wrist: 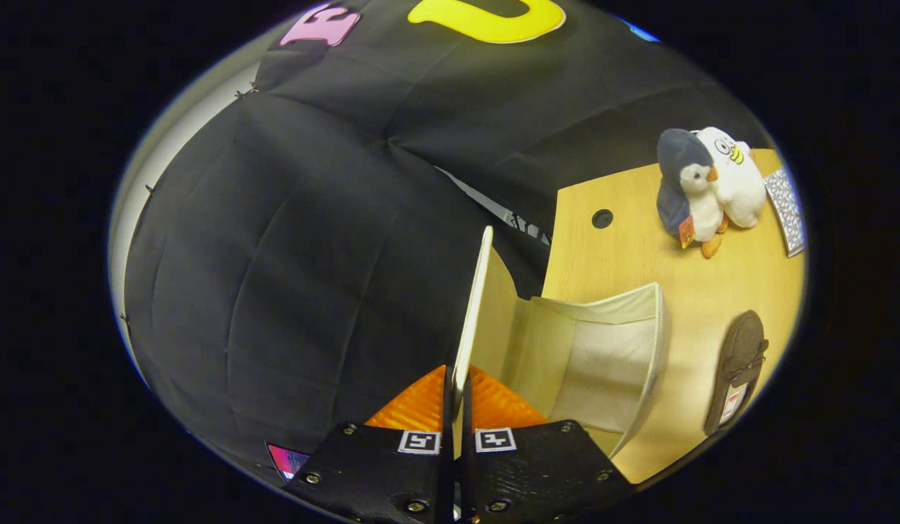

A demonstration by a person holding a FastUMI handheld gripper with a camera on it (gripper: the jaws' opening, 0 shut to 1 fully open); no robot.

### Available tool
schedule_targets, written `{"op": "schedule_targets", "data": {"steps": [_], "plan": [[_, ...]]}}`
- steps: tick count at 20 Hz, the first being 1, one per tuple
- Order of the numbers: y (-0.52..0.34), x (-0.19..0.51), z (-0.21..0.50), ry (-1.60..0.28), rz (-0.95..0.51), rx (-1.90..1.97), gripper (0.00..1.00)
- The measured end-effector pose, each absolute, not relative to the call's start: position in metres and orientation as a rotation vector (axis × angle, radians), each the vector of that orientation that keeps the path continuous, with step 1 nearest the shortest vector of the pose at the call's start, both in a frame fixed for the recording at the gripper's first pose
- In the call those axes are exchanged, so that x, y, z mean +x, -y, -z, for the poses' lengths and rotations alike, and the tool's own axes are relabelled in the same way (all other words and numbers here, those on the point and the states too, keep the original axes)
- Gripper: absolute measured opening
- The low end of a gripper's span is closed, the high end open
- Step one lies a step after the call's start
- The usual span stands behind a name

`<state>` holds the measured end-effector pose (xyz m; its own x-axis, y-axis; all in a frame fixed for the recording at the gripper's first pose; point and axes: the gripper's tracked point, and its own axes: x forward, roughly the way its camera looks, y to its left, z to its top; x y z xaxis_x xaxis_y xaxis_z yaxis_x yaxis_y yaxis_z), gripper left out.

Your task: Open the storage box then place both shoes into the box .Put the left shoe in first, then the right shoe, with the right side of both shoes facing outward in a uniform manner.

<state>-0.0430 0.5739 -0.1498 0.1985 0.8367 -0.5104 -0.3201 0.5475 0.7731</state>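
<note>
Gripper point(456, 397) fingers pinched together on the lid point(473, 306) of the storage box point(603, 349), lid standing up.

One box sits open on the wooden table point(625, 251). One brown shoe point(737, 367) lies beside the box, its tag too small to read. Two plush penguins point(705, 185) stand beyond the box.

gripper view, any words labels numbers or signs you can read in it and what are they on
No text here can be read.
Tag inside the dark brown slipper on the wooden table: print too small to read.
Red tag on the grey-and-white plush penguin: blurred.
Two square black-and-white marker codes on the gripper: patterns, no words. Its fingers are shut on the raised lid of the beige storage box.
</note>
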Motion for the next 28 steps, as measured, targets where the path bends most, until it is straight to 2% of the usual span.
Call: {"op": "schedule_targets", "data": {"steps": [5, 10, 18, 26, 28], "plan": [[-0.637, -0.054, 0.138, -1.091, -0.904, 0.506, 0.05], [-0.698, -0.071, 0.163, -1.150, -0.916, 0.496, 0.05], [-0.784, -0.109, 0.253, -1.260, -0.905, 0.390, 0.06], [-0.796, -0.158, 0.330, -1.279, -0.897, 0.217, 0.07], [-0.791, -0.159, 0.340, -1.291, -0.906, 0.182, 0.20]]}}
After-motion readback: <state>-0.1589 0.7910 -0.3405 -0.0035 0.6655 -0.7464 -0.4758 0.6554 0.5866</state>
